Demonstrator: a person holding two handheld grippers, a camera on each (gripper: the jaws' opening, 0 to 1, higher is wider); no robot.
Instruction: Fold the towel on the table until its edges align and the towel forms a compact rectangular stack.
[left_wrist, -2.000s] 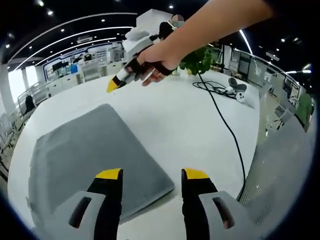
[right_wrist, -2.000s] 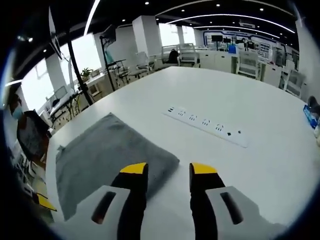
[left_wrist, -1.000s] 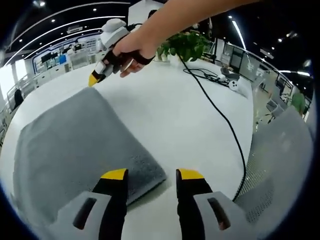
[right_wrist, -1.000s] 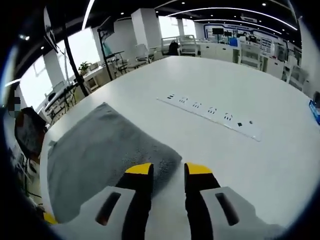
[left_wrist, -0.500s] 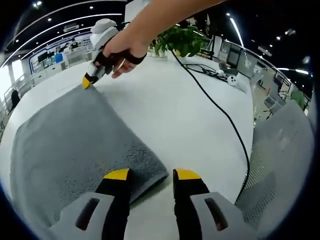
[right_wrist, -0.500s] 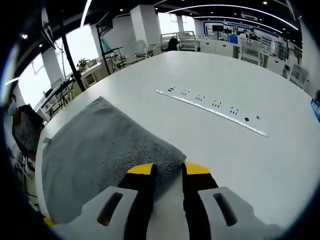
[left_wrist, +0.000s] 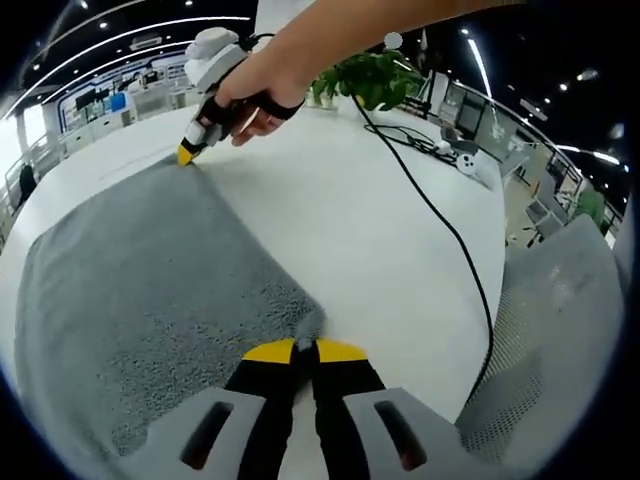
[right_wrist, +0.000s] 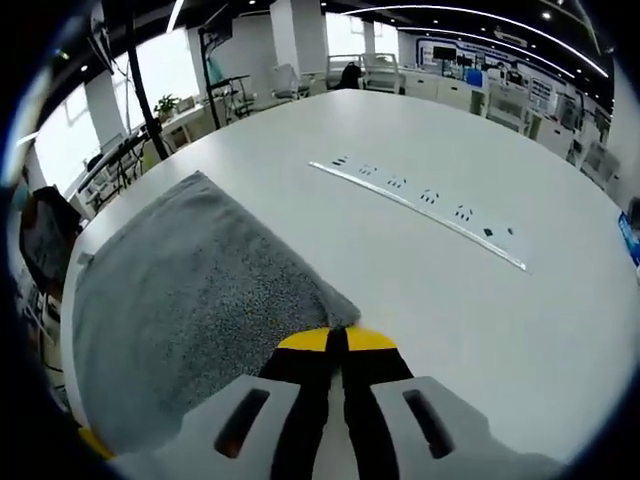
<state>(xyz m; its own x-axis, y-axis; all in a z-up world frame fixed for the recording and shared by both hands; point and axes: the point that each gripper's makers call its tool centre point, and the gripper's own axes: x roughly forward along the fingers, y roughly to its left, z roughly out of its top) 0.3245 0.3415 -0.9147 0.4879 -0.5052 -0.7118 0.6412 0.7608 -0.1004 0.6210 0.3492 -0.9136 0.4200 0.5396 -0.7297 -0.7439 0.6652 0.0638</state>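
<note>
A grey towel (left_wrist: 140, 270) lies flat on the white table (left_wrist: 350, 200). My left gripper (left_wrist: 304, 350) is shut on the towel's near corner, which puckers at the yellow tips. At the towel's far corner, the right gripper (left_wrist: 187, 153) shows, held in a person's hand, tips down on the cloth. In the right gripper view the same towel (right_wrist: 190, 290) spreads to the left, and my right gripper (right_wrist: 337, 338) is shut on its corner.
A white power strip (right_wrist: 415, 210) lies across the table (right_wrist: 500, 300) beyond the towel. A black cable (left_wrist: 440, 230) runs over the table to a white device (left_wrist: 470, 170), near a green plant (left_wrist: 375, 80). A mesh chair back (left_wrist: 540, 340) stands at the table's edge.
Both grippers came down to the towel's corners and went from open to shut on them. The towel itself stays flat.
</note>
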